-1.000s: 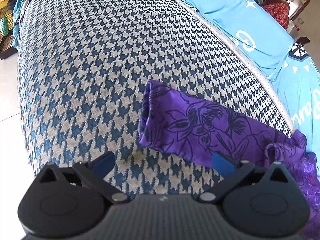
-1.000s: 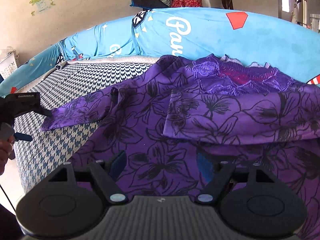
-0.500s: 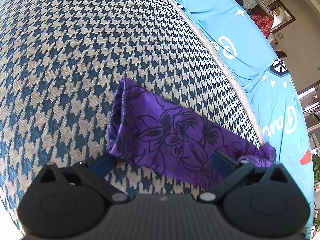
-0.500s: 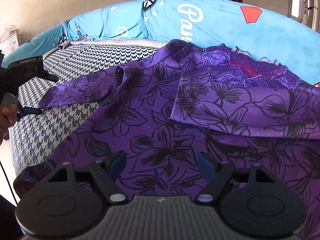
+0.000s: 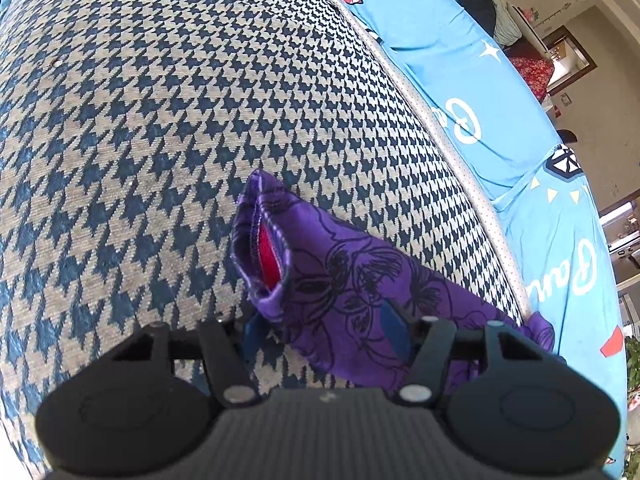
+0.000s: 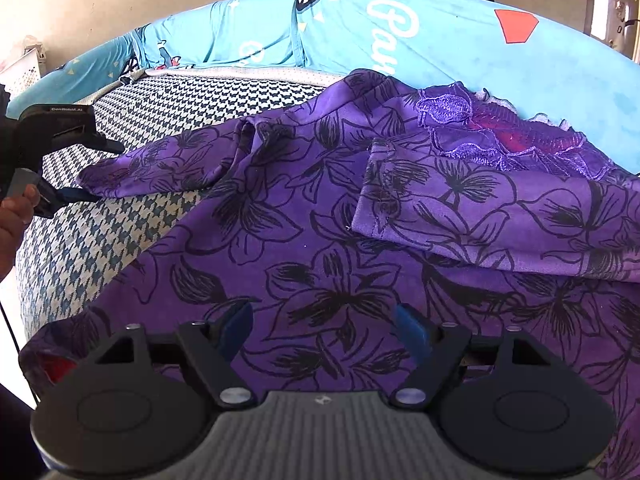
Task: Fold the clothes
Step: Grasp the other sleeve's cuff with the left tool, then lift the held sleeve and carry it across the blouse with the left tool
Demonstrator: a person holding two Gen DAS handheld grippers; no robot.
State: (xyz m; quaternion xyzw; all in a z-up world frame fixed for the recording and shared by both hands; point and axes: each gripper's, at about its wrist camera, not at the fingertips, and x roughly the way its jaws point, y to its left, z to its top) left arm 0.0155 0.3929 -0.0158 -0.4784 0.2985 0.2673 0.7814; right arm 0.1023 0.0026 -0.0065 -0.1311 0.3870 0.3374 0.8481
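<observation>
A purple garment with black flower print (image 6: 320, 220) lies spread on a houndstooth mattress (image 5: 160, 120). One sleeve (image 5: 340, 264) stretches out over the mattress, its cuff gaping and showing red lining. My left gripper (image 5: 324, 328) straddles this sleeve near the cuff. Its jaws are closing, with the cloth between them and a wide gap still showing. In the right wrist view the left gripper (image 6: 100, 172) sits at the sleeve's tip (image 6: 160, 164), held by a hand (image 6: 16, 216). My right gripper (image 6: 324, 328) hovers open over the garment's lower body. The other sleeve (image 6: 480, 216) lies folded across the chest.
A light blue printed sheet (image 6: 440, 40) covers the bed behind the mattress (image 6: 120, 232) and runs along its far edge (image 5: 480, 100). Purple lace trims the neckline (image 6: 500, 132). The mattress drops off at the near left. Piled clothes and a doorway show far behind.
The left gripper has come in over the sleeve and its jaws have narrowed around it; the cuff now gapes, showing red inside. The right gripper has tilted a little and stays open.
</observation>
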